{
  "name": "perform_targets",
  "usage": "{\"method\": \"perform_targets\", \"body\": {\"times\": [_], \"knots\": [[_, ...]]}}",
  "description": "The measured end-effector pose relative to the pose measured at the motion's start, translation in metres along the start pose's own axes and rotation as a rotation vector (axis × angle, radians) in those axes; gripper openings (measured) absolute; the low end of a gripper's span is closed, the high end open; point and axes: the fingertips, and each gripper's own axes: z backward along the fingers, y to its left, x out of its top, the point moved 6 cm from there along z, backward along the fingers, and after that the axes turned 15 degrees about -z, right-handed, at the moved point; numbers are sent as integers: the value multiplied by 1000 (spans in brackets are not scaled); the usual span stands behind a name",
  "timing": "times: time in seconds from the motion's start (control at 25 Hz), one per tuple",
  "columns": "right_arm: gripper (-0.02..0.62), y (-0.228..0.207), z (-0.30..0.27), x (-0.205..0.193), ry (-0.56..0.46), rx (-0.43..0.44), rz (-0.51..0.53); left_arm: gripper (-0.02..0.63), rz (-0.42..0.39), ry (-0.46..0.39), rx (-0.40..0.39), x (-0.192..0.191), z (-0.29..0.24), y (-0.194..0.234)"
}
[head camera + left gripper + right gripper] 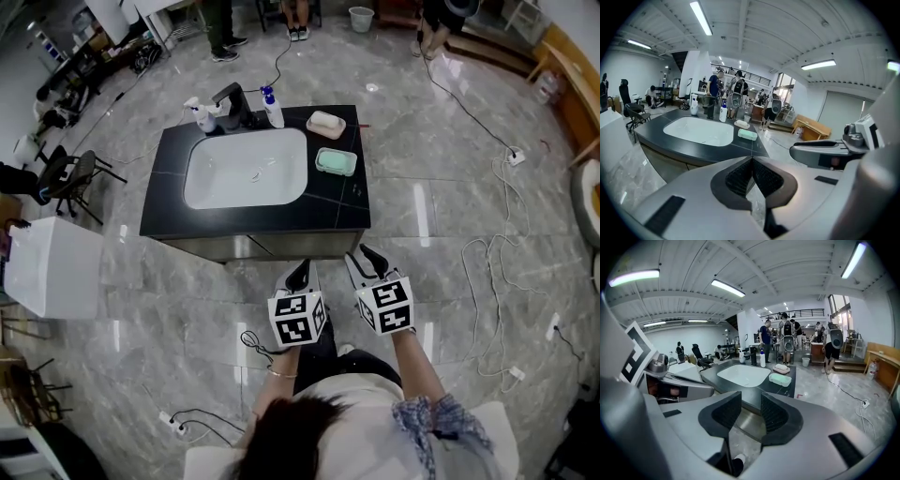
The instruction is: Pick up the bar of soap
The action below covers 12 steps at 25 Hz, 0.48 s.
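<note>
A black counter (352, 202) with a white basin (247, 167) stands in front of me. On its right side a cream bar of soap (325, 122) lies in a pinkish dish, also seen in both gripper views (742, 123) (781, 367). Nearer to me sits a mint-green soap dish (336, 161) (747, 134) (780, 379). Both grippers hang over the floor short of the counter's front edge, well away from the soap. My left gripper (298, 276) (751, 161) has its pads closed together with nothing between them. My right gripper (367, 261) (750, 400) stands with a gap between its pads and holds nothing.
A black tap (231, 101) and pump bottles (273, 109) line the back of the basin. Cables (502, 244) trail over the marble floor at the right. A white box (52, 267) and a chair (70, 178) stand at the left. People stand beyond the counter.
</note>
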Motion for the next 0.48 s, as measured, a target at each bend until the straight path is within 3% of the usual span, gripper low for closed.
{"method": "perform_targets", "body": {"times": [0.24,0.48], "knots": [[137,8,-31,19,4,4,-4,9,7,10,-23,15,-24,28],[137,8,-55,33,24,-50,11,9,-4,8,-64,31,-47,49]]}}
